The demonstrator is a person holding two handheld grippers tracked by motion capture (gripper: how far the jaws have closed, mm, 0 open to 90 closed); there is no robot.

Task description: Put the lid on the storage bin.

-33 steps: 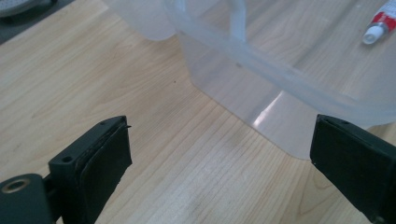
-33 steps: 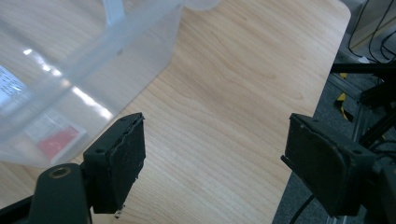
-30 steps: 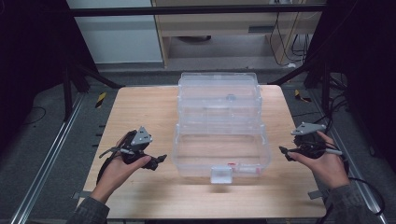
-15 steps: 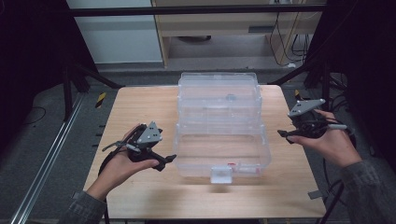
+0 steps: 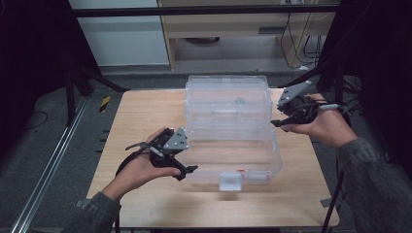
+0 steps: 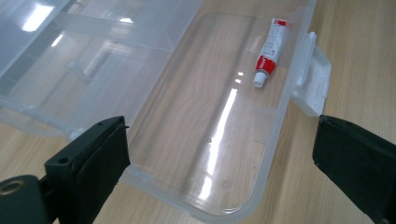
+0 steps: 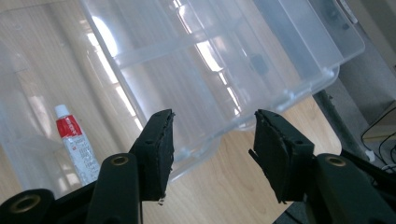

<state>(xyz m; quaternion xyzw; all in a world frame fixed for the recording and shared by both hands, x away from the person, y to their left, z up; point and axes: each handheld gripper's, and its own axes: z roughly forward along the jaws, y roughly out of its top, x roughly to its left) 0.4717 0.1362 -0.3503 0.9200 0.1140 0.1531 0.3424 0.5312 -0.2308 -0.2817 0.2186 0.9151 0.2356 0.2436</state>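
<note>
Your right gripper [image 5: 279, 121], fingers half-closed on nothing and just closing, nears the open clear box's [image 5: 228, 121] lid on the desk [image 5: 145, 111]; grip its rim squarely. Your left gripper [image 5: 187, 170], fingers spread and empty, should steady the near tray.

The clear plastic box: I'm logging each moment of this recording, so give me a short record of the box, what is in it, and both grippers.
box: clear plastic box on the wooden table, lid open
latch: white clasp on the near edge
contents: one red and white tube, lying flat near the clasp
left gripper: left gripper at the box's near left corner, jaws wide open, holding nothing
right gripper: right gripper beside the box's right side, jaws have just been closing, nothing between them
</note>
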